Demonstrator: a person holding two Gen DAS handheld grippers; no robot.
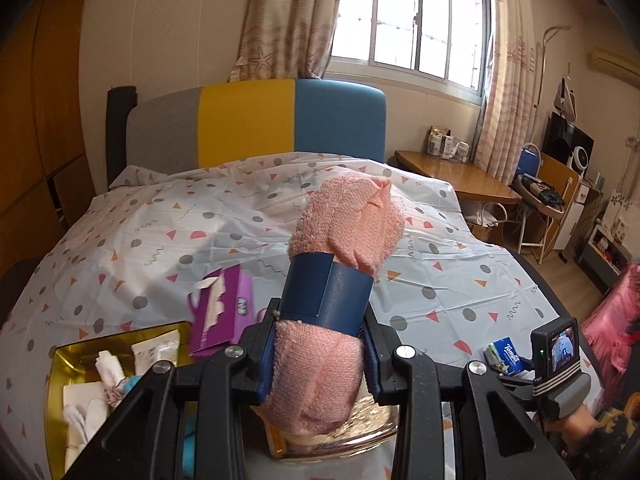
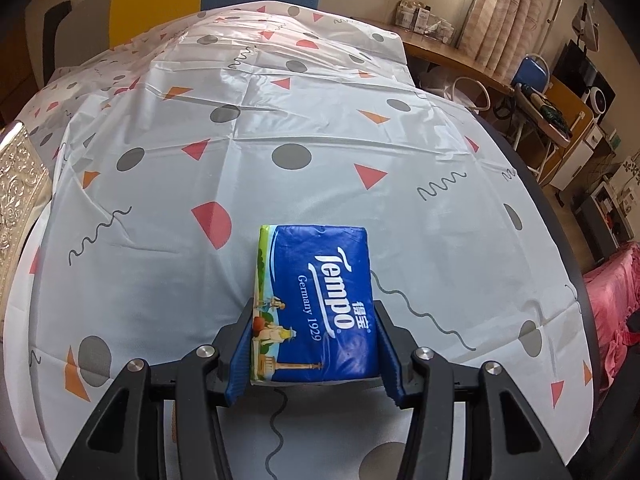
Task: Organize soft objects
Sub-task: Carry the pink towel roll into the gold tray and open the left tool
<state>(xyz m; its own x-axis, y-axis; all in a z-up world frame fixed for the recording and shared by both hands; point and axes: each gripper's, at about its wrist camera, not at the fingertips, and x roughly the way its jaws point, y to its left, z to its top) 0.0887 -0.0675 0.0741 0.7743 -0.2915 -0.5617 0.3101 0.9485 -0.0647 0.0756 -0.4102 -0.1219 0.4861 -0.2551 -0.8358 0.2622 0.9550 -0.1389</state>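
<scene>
My left gripper (image 1: pixel 320 320) is shut on a rolled pink towel (image 1: pixel 348 220) with a dark blue paper band (image 1: pixel 326 292) around it, held above the bed. Low on the left lies an open gold tin (image 1: pixel 60 360) with white cloths and sachets inside. A purple tissue pack (image 1: pixel 224 308) lies just behind the tin. My right gripper (image 2: pixel 314 308) is shut on a blue Tempo tissue pack (image 2: pixel 316 296), close over the patterned sheet (image 2: pixel 320 120). That same pack (image 1: pixel 502 356) shows at the right in the left wrist view.
An embossed gold piece (image 2: pixel 16 184) stands at the sheet's left edge, and a similar one (image 1: pixel 332 440) lies under the towel. A headboard (image 1: pixel 256 120) closes the far end. A wooden desk (image 1: pixel 452 172), a chair (image 1: pixel 528 160) and pink bedding (image 1: pixel 608 320) crowd the right side.
</scene>
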